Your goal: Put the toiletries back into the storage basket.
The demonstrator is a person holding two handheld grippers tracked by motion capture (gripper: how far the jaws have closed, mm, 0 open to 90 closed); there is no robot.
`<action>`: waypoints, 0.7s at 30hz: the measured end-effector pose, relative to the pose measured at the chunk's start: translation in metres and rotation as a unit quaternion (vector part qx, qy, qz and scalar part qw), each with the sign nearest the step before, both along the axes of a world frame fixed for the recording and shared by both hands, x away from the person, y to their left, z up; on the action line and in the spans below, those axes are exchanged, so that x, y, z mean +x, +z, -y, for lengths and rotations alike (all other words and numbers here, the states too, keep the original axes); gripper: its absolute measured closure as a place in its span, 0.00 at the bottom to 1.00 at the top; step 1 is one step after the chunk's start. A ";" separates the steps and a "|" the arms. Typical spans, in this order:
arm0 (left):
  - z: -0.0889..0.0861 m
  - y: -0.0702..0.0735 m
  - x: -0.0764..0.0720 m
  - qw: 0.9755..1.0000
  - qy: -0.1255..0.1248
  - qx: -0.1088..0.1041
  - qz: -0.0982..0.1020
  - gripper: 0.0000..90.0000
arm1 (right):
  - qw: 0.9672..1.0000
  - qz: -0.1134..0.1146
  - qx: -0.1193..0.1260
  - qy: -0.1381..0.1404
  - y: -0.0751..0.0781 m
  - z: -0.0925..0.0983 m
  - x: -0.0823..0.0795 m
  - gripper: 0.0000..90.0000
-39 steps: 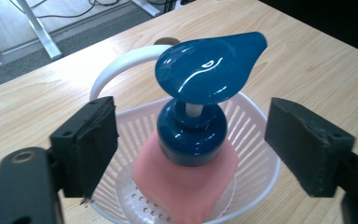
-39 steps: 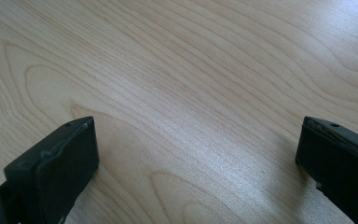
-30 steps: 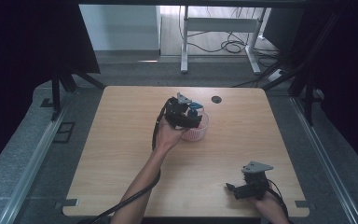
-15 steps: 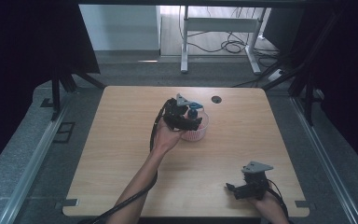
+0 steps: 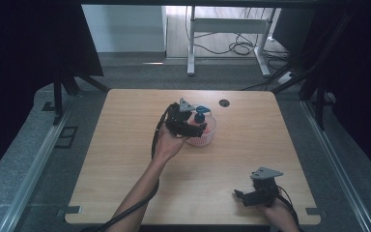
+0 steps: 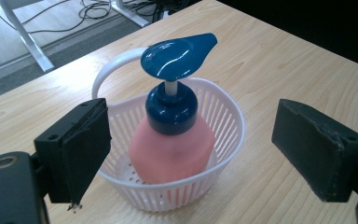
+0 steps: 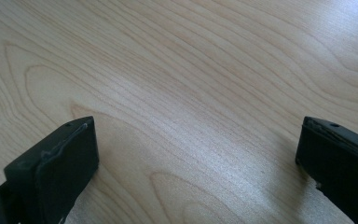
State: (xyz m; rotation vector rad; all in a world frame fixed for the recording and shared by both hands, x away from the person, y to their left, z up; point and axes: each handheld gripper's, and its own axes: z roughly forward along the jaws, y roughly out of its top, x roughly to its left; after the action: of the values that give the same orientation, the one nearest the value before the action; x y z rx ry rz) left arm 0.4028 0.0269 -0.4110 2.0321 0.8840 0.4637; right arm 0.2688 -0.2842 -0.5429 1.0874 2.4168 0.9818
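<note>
Hovering wide open, your left gripper [image 6: 191, 154] frames the pink pump bottle [image 6: 172, 140] inside the white basket [image 6: 226, 116]; your right gripper [image 5: 251, 197], at five o'clock, gapes empty.

From my seat it's mostly a light wooden table [image 5: 125, 159] with a small dark round hole [image 5: 224, 103] near its far edge – plain grain all over. Past it there's grey floor [image 5: 34, 145], a white-legged desk frame [image 5: 232, 29] with a tangle of black cables [image 5: 236, 47] under it, and black curtains [image 5: 24, 43] hanging down both sides.
</note>
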 end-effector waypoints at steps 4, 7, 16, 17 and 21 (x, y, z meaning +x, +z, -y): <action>-0.003 0.001 -0.002 1.000 -0.001 0.002 0.002 0.13 | 1.000 0.000 0.000 0.000 0.000 0.000 0.000 0.00; -0.007 0.002 -0.006 1.000 -0.002 0.004 0.004 0.13 | 1.000 0.000 0.000 0.000 0.000 0.000 0.000 0.00; -0.013 0.003 -0.015 1.000 -0.008 0.007 0.008 0.13 | 1.000 0.000 0.000 0.000 0.000 0.000 0.000 0.00; -0.013 0.003 -0.015 1.000 -0.008 0.007 0.008 0.13 | 1.000 0.000 0.000 0.000 0.000 0.000 0.000 0.00; -0.014 0.004 -0.020 1.000 -0.012 0.005 0.008 0.13 | 1.000 0.000 0.000 0.000 0.000 0.000 0.000 0.00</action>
State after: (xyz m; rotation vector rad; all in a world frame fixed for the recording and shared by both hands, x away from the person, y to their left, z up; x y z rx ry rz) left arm 0.3826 0.0413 -0.4072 2.0426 0.8488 0.4714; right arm 0.2688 -0.2842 -0.5429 1.0879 2.4171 0.9818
